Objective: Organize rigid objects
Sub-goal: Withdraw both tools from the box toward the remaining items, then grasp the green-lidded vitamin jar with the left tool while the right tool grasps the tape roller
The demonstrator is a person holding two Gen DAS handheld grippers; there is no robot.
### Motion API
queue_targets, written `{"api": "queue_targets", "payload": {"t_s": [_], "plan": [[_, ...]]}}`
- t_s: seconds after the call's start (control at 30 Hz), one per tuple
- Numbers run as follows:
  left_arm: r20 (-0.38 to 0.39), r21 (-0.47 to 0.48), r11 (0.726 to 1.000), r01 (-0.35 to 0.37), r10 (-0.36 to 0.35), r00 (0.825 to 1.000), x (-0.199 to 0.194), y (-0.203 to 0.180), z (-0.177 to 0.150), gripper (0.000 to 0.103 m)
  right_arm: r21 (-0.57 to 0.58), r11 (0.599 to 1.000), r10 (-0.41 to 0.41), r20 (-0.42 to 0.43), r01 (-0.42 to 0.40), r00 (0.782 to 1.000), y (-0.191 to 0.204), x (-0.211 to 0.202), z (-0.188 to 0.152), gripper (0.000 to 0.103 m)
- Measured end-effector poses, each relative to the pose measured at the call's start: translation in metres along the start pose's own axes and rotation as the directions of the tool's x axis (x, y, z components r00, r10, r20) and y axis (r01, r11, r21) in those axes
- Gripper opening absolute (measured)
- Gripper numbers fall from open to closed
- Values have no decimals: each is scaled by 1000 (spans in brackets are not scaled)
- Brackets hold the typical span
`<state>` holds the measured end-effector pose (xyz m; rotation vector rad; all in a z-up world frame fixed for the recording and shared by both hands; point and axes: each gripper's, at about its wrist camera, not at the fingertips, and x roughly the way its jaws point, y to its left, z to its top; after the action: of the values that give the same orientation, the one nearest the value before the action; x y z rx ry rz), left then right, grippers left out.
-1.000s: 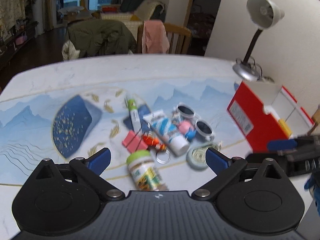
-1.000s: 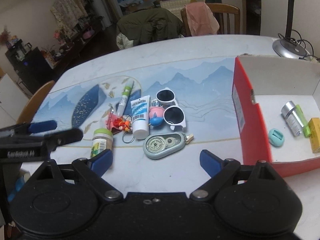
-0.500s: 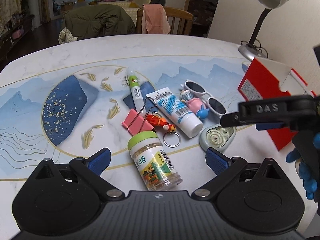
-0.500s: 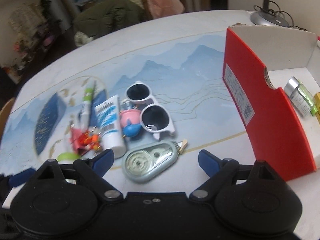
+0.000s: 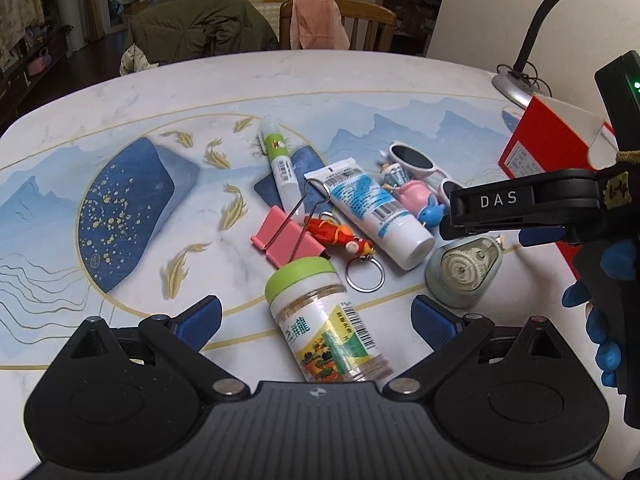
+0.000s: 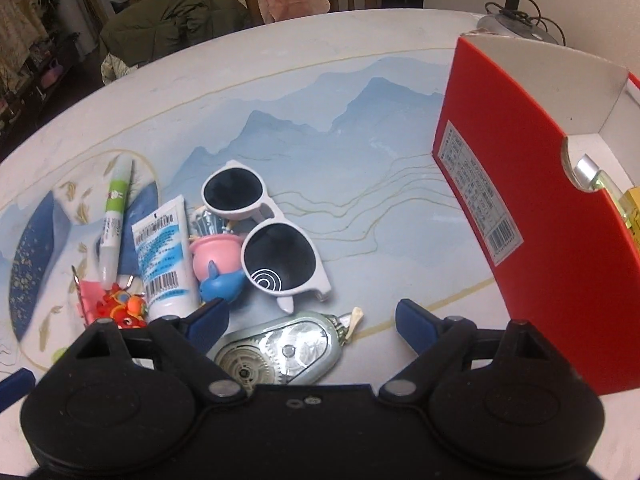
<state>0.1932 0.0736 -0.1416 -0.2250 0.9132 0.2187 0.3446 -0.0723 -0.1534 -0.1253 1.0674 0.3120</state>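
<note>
Blue pads of my right gripper (image 6: 310, 318) wide open, empty, above correction tape (image 6: 280, 350); now lower, closer than before.

Jar w/ green lid (image 5: 320, 320) lies on its side, bottom center of my left view. Correction-tape dispenser (image 6: 280, 350) lies flat, bottom center of my right view; white sunglasses (image 6: 264, 236) above it.

Bare worktop (image 6: 392, 208) lay between the sunglasses (image 6: 260, 232) and the tall red box (image 6: 532, 216), which walled the right.
</note>
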Motion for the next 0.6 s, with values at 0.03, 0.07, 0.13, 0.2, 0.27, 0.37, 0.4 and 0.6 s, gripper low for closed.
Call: {"api": "queue_targets", "payload": {"t_s": [0.03,0.07,0.13,0.2,0.27,0.37,0.4,0.6], "plan": [[-3,-2,1000,-3,3,1000,1,1,0,102,-5,1000,-1,-5,1,1000,1,2,-1,90],[-6,-4,1000,-3,3,1000,2,1,0,102,-10,1000,-5,-9,5,1000,2,4,-2,89],[-8,-7,1000,-3,3,1000,4,2,-1,102,-20,1000,-9,-3,9,1000,5,4,-3,89],[-12,-10,1000,-1,1,1000,6,3,-1,101,-30,1000,-7,0,7,1000,7,4,-4,89],[-15,-6,1000,-6,6,1000,8,3,-2,101,-37,999,-3,2,3,1000,8,3,-6,89],[-19,-10,1000,-2,2,1000,10,4,-2,101,-60,998,-6,-13,5,1000,9,4,-13,88],[-19,-8,1000,-3,3,1000,11,4,-3,101,-66,998,-6,-18,5,1000,8,5,-16,88],[-26,6,1000,-15,15,1000,16,3,-4,100,-108,994,1,-12,-2,1000,3,-6,-33,88]]}}
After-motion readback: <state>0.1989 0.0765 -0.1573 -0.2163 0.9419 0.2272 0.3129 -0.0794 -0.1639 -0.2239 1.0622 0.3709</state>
